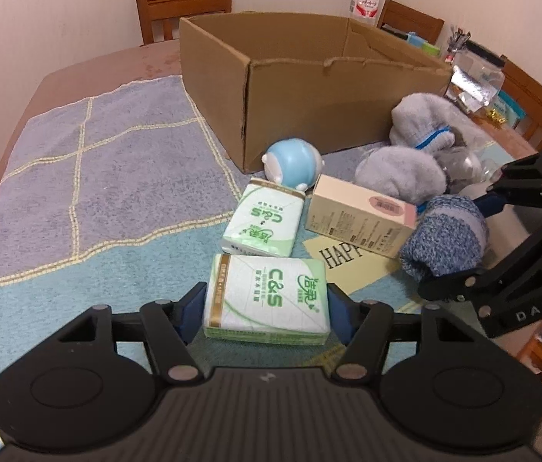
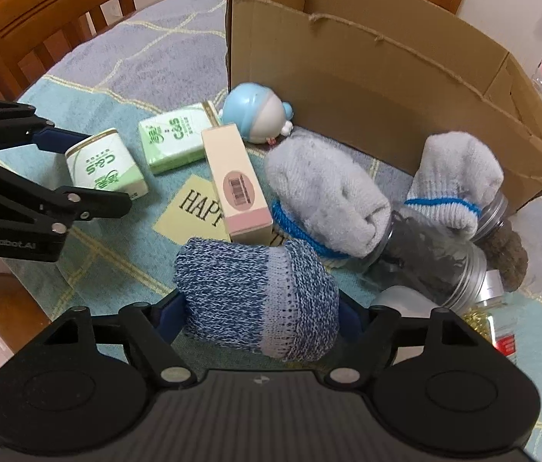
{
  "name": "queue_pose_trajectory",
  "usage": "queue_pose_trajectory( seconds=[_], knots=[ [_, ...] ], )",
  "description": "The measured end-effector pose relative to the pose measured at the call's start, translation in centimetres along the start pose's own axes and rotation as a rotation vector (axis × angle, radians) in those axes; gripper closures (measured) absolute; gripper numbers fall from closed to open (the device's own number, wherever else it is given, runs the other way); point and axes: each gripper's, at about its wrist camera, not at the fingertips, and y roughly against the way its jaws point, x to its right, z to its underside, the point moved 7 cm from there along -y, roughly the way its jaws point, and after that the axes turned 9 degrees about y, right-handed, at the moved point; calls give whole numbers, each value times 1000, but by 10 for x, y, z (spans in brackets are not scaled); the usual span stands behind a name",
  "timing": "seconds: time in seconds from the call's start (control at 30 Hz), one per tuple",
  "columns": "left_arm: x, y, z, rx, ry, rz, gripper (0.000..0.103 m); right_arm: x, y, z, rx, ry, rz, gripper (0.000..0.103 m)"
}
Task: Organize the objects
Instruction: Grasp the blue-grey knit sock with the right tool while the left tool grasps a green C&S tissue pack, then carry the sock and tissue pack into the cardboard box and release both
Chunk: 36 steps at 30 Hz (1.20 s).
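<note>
- Patterned cloth (image 1: pixel 78 161) over table, open cardboard box (image 1: pixel 290 88) at far side.
- Left gripper (image 1: pixel 267 304) clamped on tissue pack (image 1: pixel 267 300), well short of box.
- Right gripper (image 2: pixel 259 312) clenching blue knit sock (image 2: pixel 255 300), nearer box, long axis crosswise.

Home dining room: wooden chairs (image 1: pixel 183 7), cloth-covered table (image 1: pixel 90 154).

left gripper (image 1: pixel 267 302): tilted downward, pads clamped on either side of a tissue pack (image 1: pixel 267 300) | right gripper (image 2: pixel 259 308): tilted steeply down, pads squeezed on a blue sock (image 2: pixel 255 300)
</note>
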Motion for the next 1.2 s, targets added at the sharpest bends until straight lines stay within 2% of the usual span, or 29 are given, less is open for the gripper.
queue_pose_trajectory(
  seconds=[0.3, 0.63, 0.8, 0.93, 1.07, 1.2],
  knots=[
    [12, 43, -39, 28, -43, 52, 39, 15, 42, -16, 56, -23, 7, 22],
    [47, 62, -112, 159, -61, 69, 39, 64, 87, -48, 168, -21, 46, 22],
    [66, 50, -156, 201, -68, 76, 39, 96, 97, -69, 221, -8, 69, 22],
    [73, 27, -190, 206, -53, 69, 39, 125, 100, -85, 246, -18, 88, 22],
    [77, 8, -206, 189, -31, 53, 39, 155, 96, -100, 267, -21, 116, 22],
    [76, -3, -209, 174, -17, 37, 37, 181, 88, -111, 259, -33, 125, 22]
  ],
)
